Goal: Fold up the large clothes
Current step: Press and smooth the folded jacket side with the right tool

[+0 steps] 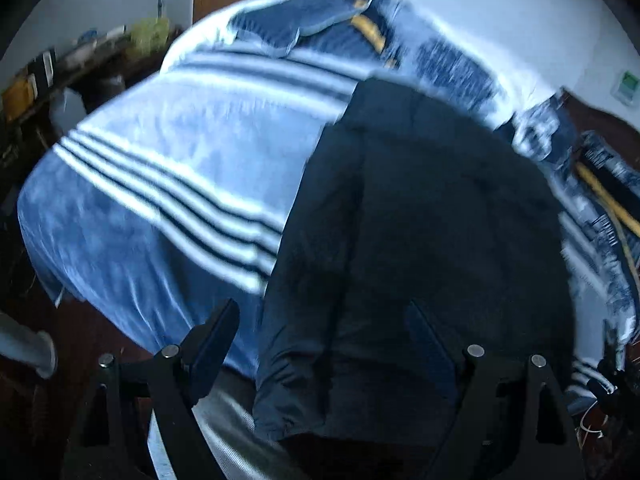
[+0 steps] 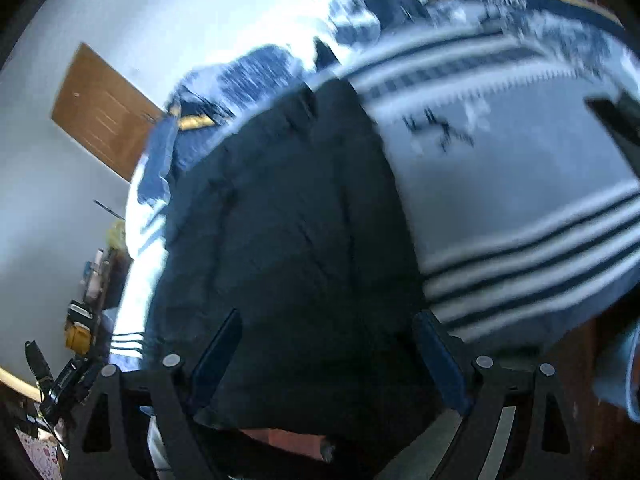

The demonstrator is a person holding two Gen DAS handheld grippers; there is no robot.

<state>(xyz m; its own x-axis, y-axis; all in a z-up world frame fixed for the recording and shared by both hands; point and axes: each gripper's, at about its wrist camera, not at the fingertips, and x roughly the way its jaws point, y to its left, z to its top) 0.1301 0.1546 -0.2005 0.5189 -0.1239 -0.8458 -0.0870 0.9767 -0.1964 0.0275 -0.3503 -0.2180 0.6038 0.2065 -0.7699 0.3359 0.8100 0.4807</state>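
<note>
Garment: large dark navy padded jacket (image 1: 420, 220) lies spread flat on the blue-and-white striped bed blanket (image 1: 160, 184), hem toward both cameras.
Left claw (image 1: 324, 336): spread, empty, above the hem.
Right claw (image 2: 328, 344): spread, empty, over the hem.
Risk: slippery padded fabric may slide free; a pinch could snag the blanket beneath.

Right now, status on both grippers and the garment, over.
Left gripper open, right gripper open, neither holding. Dark jacket lies on the striped blue blanket. Frames blurred; nothing seen on the jacket.
</note>
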